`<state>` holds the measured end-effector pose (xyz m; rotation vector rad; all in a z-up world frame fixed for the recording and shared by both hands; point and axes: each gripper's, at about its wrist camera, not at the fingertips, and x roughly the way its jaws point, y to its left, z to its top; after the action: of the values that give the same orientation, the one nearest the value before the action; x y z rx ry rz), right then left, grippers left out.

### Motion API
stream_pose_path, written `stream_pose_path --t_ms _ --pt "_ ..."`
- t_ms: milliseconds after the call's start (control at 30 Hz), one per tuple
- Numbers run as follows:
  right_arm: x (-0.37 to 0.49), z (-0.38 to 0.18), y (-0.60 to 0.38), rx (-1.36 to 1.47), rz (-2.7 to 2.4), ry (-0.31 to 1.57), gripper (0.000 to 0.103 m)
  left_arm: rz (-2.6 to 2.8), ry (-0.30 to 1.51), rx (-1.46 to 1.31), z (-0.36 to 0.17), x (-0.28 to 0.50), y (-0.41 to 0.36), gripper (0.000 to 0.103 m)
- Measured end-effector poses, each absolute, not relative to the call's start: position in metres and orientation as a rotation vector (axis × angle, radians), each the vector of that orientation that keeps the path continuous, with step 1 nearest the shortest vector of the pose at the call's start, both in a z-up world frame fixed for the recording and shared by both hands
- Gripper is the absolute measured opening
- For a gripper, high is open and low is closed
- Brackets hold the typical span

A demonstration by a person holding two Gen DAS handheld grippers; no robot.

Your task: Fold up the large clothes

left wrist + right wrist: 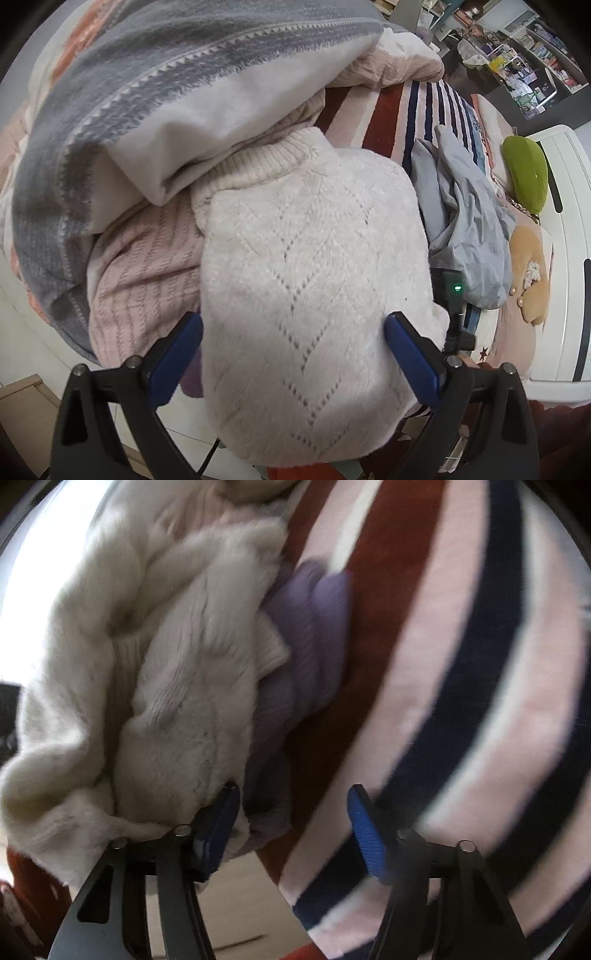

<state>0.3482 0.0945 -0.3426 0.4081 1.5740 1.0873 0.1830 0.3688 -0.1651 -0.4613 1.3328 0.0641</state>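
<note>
Where blankets crowd: cream sweater (306,280).

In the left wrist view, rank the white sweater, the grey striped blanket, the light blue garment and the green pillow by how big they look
1. White sweater and grey striped blanket: too close to call, and the sweater sits nearest the camera.
2. Light blue garment.
3. Green pillow, which lies farthest away.

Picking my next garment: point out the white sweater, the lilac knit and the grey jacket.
white sweater (306,280): left wrist view, middle of its front.
lilac knit (317,627): right wrist view, upper fold.
grey jacket (465,221): left wrist view, crumpled body.
</note>
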Motion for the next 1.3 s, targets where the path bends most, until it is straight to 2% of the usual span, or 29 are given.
stream_pose_path --t_ms 167,333,500,767,1033,1067,1100,1133,1300 --pt "0.350 -0.362 0.115 0.400 1.094 1.621 0.050 0.040 1.331 -0.482 -0.173 0.187 0.365 0.098" --pt "0.354 -0.366 0.132 0.399 1.112 1.603 0.050 0.047 1.319 -0.468 -0.179 0.183 0.369 0.102" --pt "0.355 -0.370 0.144 0.409 1.129 1.604 0.050 0.027 1.317 -0.476 -0.181 0.182 0.380 0.102" --pt "0.382 -0.365 0.165 0.267 1.176 1.550 0.050 -0.020 1.316 -0.532 -0.186 0.179 0.387 0.102" --pt "0.393 -0.373 0.187 0.288 1.102 1.558 0.049 -0.045 1.348 -0.516 -0.188 0.185 0.379 0.102" --pt "0.392 -0.371 0.189 0.289 1.098 1.558 0.046 -0.040 1.347 -0.519 -0.188 0.185 0.379 0.102" --pt "0.390 -0.367 0.195 0.304 1.103 1.559 0.038 -0.037 1.347 -0.523 -0.188 0.185 0.379 0.102" --pt "0.375 -0.363 0.206 0.361 1.149 1.559 0.007 -0.038 1.345 -0.524 -0.189 0.185 0.378 0.102" --pt "0.367 -0.344 0.203 0.415 1.189 1.503 0.005 -0.057 1.326 -0.533 -0.187 0.182 0.377 0.102"
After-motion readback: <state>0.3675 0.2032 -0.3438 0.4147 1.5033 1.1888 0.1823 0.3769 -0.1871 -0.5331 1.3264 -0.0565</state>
